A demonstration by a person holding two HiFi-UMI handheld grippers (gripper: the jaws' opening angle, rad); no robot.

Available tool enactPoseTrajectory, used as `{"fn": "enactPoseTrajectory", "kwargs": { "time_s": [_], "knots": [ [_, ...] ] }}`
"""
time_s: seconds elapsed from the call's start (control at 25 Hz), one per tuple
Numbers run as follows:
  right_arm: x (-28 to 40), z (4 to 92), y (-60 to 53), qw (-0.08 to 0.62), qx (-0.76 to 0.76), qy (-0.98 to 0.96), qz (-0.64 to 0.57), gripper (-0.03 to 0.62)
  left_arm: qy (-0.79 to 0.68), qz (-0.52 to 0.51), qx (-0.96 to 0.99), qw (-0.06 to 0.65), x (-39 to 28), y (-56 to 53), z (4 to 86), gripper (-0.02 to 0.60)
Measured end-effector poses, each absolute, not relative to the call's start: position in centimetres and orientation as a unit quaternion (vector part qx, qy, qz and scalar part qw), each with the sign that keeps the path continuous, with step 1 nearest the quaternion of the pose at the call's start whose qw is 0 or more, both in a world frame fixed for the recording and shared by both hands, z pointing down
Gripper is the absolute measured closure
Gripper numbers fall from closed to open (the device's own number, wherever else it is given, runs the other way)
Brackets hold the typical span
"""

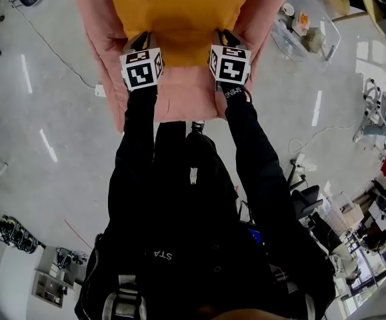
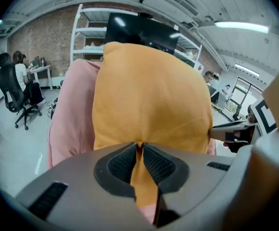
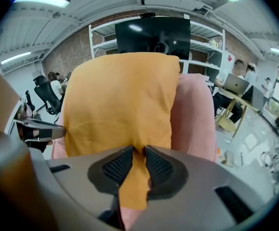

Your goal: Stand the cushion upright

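Observation:
An orange cushion point(image 1: 179, 12) point(image 2: 149, 95) point(image 3: 120, 100) stands against the back of a pink armchair point(image 1: 179, 99) point(image 2: 72, 114) point(image 3: 192, 114). My left gripper point(image 1: 143, 40) point(image 2: 140, 146) is at the cushion's lower left edge, its pads pinched on a fold of the orange fabric. My right gripper point(image 1: 225, 37) point(image 3: 140, 150) is at the lower right edge. Its jaws stand a little apart, with the fabric edge lying between them. Each gripper view shows the other gripper at the cushion's side.
A clear table point(image 1: 309, 25) with small items stands right of the armchair. A cable point(image 1: 53, 49) runs across the grey floor on the left. Behind the armchair are white shelves with a black screen point(image 3: 153, 35), and people sit at desks point(image 2: 26, 78).

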State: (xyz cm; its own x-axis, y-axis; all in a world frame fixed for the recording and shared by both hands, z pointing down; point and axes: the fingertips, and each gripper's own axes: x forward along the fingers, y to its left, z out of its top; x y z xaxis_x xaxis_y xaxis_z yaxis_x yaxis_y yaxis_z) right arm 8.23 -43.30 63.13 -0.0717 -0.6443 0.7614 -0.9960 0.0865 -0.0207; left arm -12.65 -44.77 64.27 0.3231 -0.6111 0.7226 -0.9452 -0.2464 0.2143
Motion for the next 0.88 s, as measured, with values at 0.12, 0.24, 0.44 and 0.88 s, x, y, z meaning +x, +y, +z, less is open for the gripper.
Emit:
{"fn": "enactPoseTrajectory", "kwargs": {
  "time_s": [0.12,0.24,0.44,0.88],
  "knots": [
    [8.6,61.0,-42.0,0.281,0.617,-0.675,0.290,0.502,-0.537,0.248,0.741,0.317,-13.2,-43.2,62.2,0.554],
    [8.5,57.5,-40.2,0.246,0.621,-0.691,0.278,0.525,-0.556,0.222,0.744,0.297,-13.3,-41.3,58.5,0.555],
    [7.5,49.5,-35.3,0.176,0.609,-0.737,0.233,0.580,-0.573,0.162,0.760,0.260,-11.6,-36.1,50.6,0.578],
    [8.0,30.2,-20.7,0.076,0.571,-0.803,0.153,0.580,-0.575,0.067,0.786,0.216,-4.7,-21.1,32.4,0.580]
  ]
}}
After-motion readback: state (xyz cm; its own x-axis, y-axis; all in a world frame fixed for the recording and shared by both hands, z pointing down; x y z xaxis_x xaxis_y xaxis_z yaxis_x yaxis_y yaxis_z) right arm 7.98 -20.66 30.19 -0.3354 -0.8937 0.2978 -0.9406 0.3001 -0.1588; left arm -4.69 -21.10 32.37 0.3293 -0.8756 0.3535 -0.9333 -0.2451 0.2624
